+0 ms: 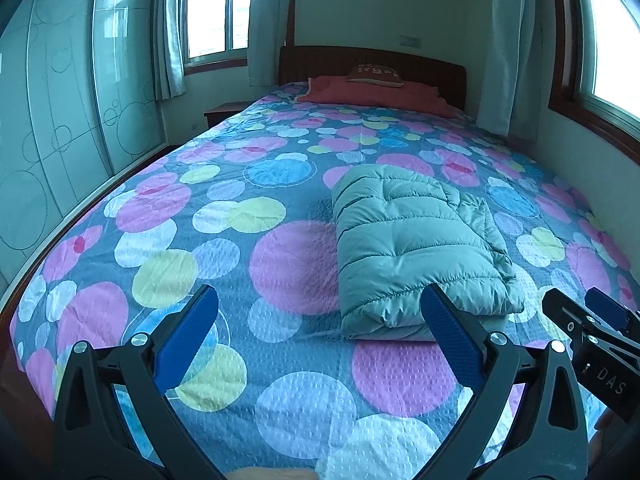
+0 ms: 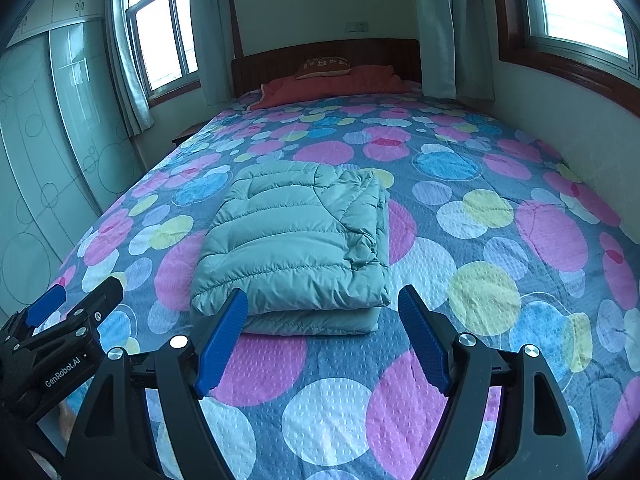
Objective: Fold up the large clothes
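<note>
Left gripper point(image 1: 320, 336): jaws spread wide, nothing between the blue pads point(image 1: 188, 344); only the bedspread point(image 1: 280, 420) shows in the gap. The near left corner of the folded jacket point(image 1: 416, 252) lies just past its right-hand pad, ahead and to the right of the jaw line, not inside it.

Right gripper point(image 2: 320, 336): jaws also released and wide, empty. Seen from the right wrist, the jacket's near folded edge lies just ahead of the fingertips and runs across most of the gap, a little offset to the left; the left pad point(image 2: 220, 348) overlaps the bundle's near left corner in the picture, but contact cannot be confirmed. Each gripper shows at the edge of the other's view, side by side and near.

Jacket: pale green quilted puffer, folded to a compact stacked rectangle lying flat on the bedspread. Long axis runs away from the jaws toward the headboard point(image 2: 320, 54); short near edge faces both grippers. Loose layered edges sit on its right side.

Judgement: the right hand is better centred on the bundle, the left hand off its left corner. The fold looks largely complete; any further move would start at the near edge.

Farther off: a red pillow point(image 2: 336, 84) at the headboard, curtained windows beyond.
</note>
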`<state>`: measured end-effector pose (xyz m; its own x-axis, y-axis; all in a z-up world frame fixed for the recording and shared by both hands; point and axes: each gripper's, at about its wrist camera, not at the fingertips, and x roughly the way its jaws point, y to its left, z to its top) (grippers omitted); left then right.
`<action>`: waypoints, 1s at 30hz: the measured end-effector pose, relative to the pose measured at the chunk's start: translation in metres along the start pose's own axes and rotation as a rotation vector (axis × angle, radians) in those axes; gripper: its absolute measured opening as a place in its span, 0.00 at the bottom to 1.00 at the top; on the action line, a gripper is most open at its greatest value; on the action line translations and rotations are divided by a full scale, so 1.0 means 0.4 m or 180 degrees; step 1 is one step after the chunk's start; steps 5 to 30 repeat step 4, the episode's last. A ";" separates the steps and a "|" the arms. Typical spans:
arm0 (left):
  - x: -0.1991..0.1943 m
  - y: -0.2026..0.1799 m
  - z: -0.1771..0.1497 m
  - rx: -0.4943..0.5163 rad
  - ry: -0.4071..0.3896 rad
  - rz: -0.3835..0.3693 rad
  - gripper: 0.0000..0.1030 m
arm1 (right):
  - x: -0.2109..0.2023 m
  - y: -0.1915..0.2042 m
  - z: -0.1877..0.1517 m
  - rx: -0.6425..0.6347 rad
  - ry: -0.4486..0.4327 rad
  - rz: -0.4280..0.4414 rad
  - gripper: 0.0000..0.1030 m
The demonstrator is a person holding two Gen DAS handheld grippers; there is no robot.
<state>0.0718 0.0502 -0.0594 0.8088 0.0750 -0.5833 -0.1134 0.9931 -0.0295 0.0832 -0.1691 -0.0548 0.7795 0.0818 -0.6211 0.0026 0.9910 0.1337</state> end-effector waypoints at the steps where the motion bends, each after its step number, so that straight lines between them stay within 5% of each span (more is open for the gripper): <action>1: 0.008 0.002 0.000 0.0009 0.0025 -0.0016 0.98 | 0.004 -0.004 0.000 0.0004 0.0002 -0.0004 0.74; 30: 0.041 0.014 -0.001 0.0009 0.0124 0.0034 0.98 | 0.020 -0.023 0.002 0.0010 0.0017 -0.0037 0.74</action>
